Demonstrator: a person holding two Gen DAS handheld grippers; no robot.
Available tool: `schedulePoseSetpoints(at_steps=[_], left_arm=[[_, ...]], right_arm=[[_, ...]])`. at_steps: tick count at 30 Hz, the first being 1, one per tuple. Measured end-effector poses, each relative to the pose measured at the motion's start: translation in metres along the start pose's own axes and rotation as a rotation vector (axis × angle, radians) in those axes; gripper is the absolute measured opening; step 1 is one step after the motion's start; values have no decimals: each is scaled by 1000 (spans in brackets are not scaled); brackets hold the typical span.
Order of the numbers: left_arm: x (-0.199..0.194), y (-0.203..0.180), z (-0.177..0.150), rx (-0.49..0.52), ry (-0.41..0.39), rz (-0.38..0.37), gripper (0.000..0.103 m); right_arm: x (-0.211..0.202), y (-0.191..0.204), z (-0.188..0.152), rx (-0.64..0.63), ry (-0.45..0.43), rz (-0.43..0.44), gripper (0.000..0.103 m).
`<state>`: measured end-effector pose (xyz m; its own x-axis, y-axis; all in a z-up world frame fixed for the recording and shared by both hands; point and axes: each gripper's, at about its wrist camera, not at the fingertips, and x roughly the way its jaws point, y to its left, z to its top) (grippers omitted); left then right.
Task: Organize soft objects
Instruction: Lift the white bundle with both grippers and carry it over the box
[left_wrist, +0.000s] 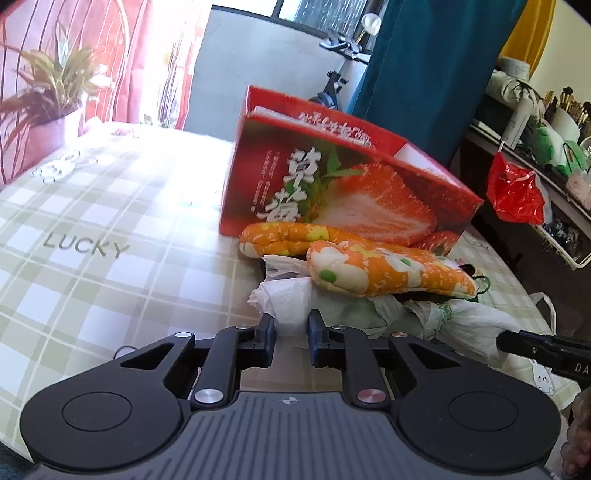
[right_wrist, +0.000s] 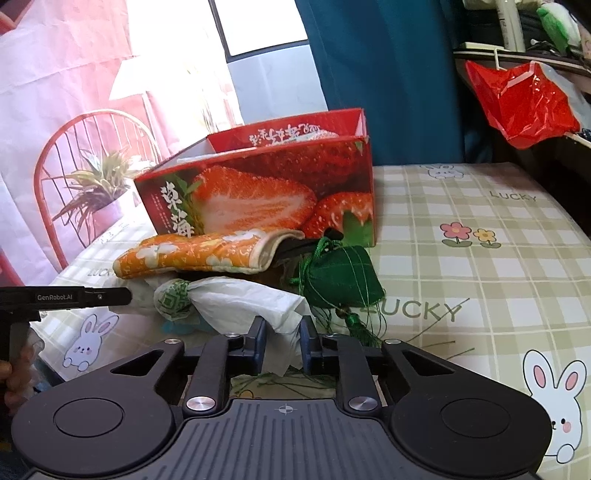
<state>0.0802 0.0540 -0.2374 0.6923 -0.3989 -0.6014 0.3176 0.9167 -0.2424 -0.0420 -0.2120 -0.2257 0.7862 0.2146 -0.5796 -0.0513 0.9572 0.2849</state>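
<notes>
A white knotted plastic bag (left_wrist: 291, 295) (right_wrist: 240, 299) lies on the table in front of an open red strawberry box (left_wrist: 343, 188) (right_wrist: 266, 184). An orange flowered oven mitt (left_wrist: 384, 273) (right_wrist: 199, 254) rests on the pile against the box. A green tasselled pouch (right_wrist: 343, 277) sits right of the bag. My left gripper (left_wrist: 291, 321) is partly open with one end of the bag between its fingers. My right gripper (right_wrist: 282, 332) is partly open around the bag's other end.
The table carries a green checked cloth (left_wrist: 92, 229) (right_wrist: 480, 258). A potted plant (left_wrist: 51, 92) and a red chair (right_wrist: 74, 155) stand at the far side. A red plastic bag (right_wrist: 521, 99) hangs off a cluttered shelf (left_wrist: 535, 122) to the right.
</notes>
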Motion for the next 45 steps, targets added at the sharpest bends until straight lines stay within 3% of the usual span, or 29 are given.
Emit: schedulePoseSetpoints(at_steps=[11,22,30,35,45], left_arm=[[-48,-20,35,33,-159,-30,19],[-71,-46,107,84,-314,-49,19],[-24,-46,172,72,-262,-73,19],[21,-43,196,121,-199,-20,19],[97,-29,233,108,-78,37,19]], right_arm=[[-32,8,36,-14,-142,28,17],[-45,7,101,-48,-279,44,16],[-9,-4,149,-24,-296,26,16],[31,-15,174,-2,-272,21,16],[113,-37,206,11,-182,-13,16]])
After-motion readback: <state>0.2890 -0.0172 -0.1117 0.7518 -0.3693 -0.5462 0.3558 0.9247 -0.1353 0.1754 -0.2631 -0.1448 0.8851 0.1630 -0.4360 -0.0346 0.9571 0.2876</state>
